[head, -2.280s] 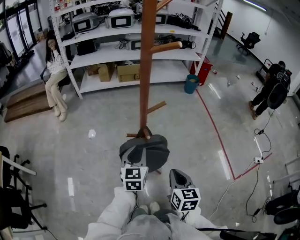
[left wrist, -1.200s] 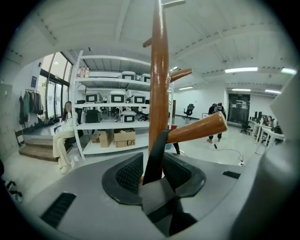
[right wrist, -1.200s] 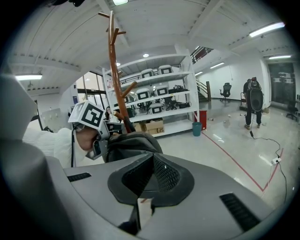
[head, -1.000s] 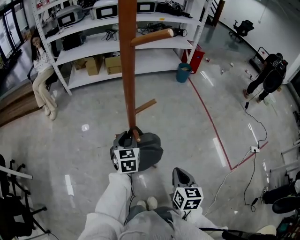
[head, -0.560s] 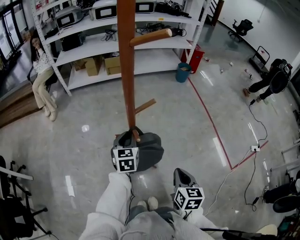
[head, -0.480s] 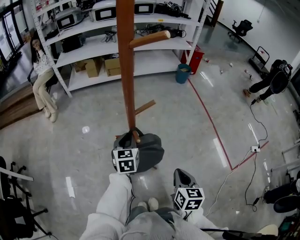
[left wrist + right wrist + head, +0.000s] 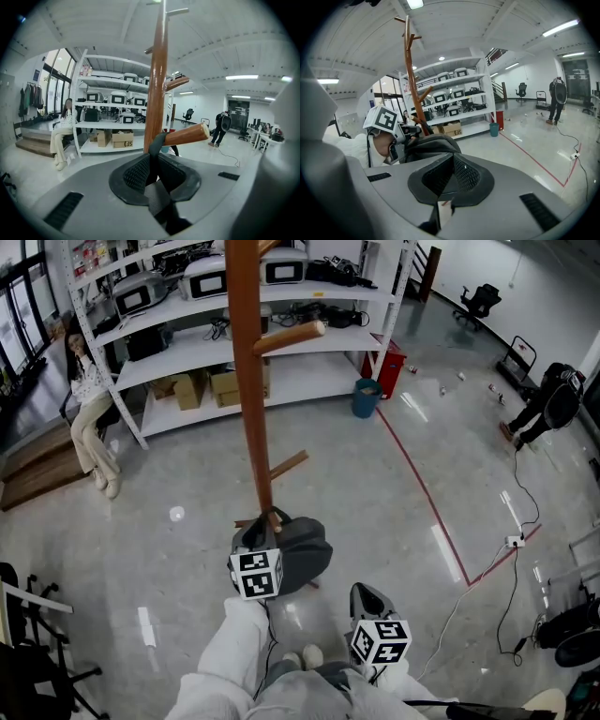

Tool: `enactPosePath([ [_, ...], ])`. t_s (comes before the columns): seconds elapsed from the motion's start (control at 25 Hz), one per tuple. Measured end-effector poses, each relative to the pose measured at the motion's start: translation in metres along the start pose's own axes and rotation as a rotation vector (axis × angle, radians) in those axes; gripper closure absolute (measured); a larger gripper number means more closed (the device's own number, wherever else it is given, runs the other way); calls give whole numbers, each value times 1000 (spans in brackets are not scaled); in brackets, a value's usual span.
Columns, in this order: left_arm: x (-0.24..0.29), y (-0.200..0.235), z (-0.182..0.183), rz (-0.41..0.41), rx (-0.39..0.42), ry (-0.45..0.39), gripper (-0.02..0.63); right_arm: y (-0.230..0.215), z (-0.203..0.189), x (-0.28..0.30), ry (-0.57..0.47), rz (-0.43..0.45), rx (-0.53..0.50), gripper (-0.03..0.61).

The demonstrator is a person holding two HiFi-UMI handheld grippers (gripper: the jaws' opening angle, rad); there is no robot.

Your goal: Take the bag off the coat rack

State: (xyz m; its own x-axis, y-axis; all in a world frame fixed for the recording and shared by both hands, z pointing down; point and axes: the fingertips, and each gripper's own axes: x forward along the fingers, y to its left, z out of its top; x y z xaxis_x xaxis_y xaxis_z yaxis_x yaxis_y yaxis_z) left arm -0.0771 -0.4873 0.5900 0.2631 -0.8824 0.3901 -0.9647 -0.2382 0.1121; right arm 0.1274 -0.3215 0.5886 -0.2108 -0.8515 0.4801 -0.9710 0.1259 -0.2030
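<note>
A dark grey bag (image 7: 300, 554) hangs by its strap (image 7: 157, 140) from a low peg (image 7: 187, 135) of the brown wooden coat rack (image 7: 246, 381). My left gripper (image 7: 262, 535) is at the top of the bag, just under that peg. In the left gripper view (image 7: 153, 161) its jaws are closing, with the strap between the pads and touching both. The bag (image 7: 433, 144) stays on the rack. My right gripper (image 7: 361, 592) hangs low to the right of the bag, apart from it. Its jaws (image 7: 453, 159) meet with nothing between them.
White shelving (image 7: 234, 334) with machines and cardboard boxes stands behind the rack. A person (image 7: 89, 418) sits at its left end. A teal bin (image 7: 366, 397) and a red floor line (image 7: 422, 493) lie to the right, where another person (image 7: 548, 404) bends over cables (image 7: 516, 549).
My left gripper has risen from below the bag to its top at the peg and stays there. The bag still hangs. My right gripper has hardly moved.
</note>
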Motion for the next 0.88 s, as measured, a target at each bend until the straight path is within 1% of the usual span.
enactPosePath([
  [0.68, -30, -20, 20, -26, 52, -65, 572, 7, 2, -8, -27, 13, 15, 567],
  [0.88, -44, -22, 24, -26, 49, -85, 572, 11, 0, -13, -35, 18, 17, 567],
])
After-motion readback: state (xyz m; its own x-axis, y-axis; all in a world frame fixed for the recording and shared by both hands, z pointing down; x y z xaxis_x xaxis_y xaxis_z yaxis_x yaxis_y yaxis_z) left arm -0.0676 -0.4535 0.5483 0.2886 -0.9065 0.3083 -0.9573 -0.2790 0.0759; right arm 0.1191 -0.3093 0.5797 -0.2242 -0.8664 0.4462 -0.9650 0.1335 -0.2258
